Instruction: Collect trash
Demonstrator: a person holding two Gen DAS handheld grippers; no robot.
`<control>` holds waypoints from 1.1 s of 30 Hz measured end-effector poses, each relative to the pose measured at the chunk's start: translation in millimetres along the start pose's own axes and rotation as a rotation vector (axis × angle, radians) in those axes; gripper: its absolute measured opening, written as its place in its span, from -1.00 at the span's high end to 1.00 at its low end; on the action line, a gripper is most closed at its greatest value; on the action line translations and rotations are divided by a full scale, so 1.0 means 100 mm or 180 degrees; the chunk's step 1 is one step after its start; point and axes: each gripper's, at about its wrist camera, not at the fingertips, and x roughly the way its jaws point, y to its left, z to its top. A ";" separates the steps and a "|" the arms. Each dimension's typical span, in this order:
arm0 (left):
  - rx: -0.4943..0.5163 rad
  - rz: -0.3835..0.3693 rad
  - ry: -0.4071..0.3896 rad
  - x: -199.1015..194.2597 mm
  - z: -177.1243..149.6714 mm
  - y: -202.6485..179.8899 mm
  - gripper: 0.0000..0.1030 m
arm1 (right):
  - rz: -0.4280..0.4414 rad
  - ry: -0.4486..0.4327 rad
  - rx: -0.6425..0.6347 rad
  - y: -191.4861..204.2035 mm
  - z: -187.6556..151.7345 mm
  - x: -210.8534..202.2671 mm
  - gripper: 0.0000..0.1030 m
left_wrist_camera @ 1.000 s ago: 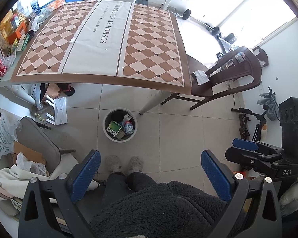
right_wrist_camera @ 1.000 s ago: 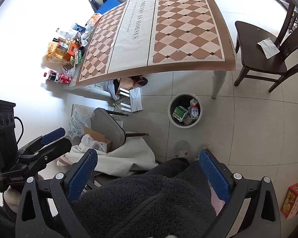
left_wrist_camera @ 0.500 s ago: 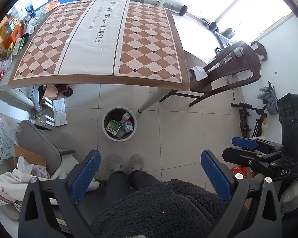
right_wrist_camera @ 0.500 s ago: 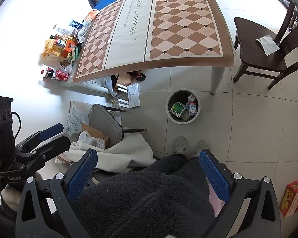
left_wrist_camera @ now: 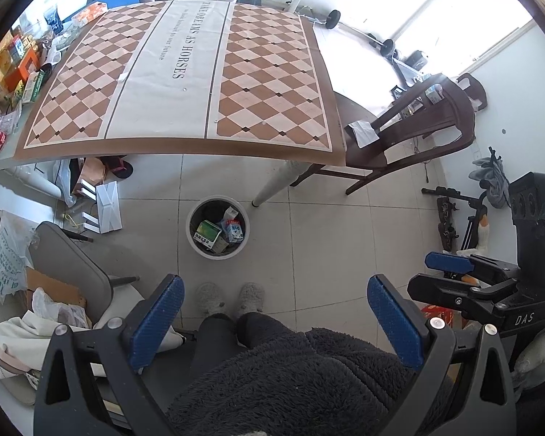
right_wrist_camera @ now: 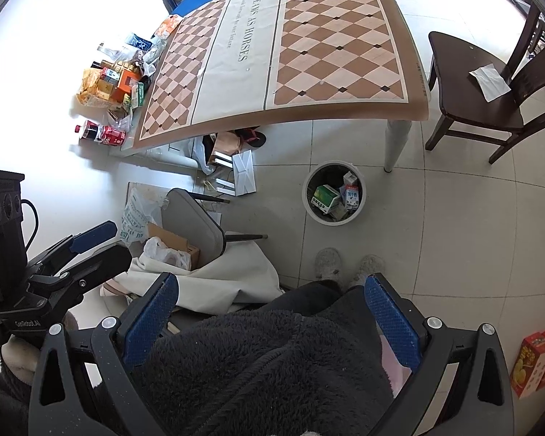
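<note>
Round white trash bin (left_wrist_camera: 218,228) on the tiled floor (left_wrist_camera: 327,225) just beside the white table leg (left_wrist_camera: 276,185), holding a green-and-white carton (left_wrist_camera: 208,234) and a blue-and-white milk carton (left_wrist_camera: 234,230), with more cartons beneath. Sits slightly lower in the left view than a second ago, the checkered tablecloth (left_wrist_camera: 185,80) showing more of its far end; contents unchanged. Left gripper (left_wrist_camera: 272,321) spread wide and empty, blue pads (left_wrist_camera: 158,321) framing a dark fleecy garment (left_wrist_camera: 290,378) and two grey slippers (left_wrist_camera: 230,296). Right gripper (right_wrist_camera: 270,319) likewise spread wide, gripping nothing. Snack packages and a red-labelled bottle (right_wrist_camera: 101,132) heaped past the table's left edge. Folded white paper (right_wrist_camera: 488,78) on the dark wooden chair (right_wrist_camera: 490,101). Red-and-yellow box (right_wrist_camera: 534,361) on the floor at far right.
</note>
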 end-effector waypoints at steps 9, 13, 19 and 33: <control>0.0013 -0.0011 0.0003 -0.01 0.00 0.00 -1.00 | 0.0002 0.0002 -0.0018 -0.01 0.01 -0.02 -1.00; 0.0014 -0.0007 0.0000 -0.01 0.00 0.00 -1.00 | 0.0008 0.0002 -0.0018 0.00 0.00 -0.01 -1.00; 0.0012 -0.0009 0.0000 -0.01 -0.01 0.00 -1.00 | 0.0010 0.0001 -0.0014 0.00 -0.01 -0.02 -1.00; 0.0026 -0.0013 0.0007 -0.02 -0.01 0.00 -1.00 | 0.0013 -0.0004 -0.0009 0.02 0.00 -0.03 -1.00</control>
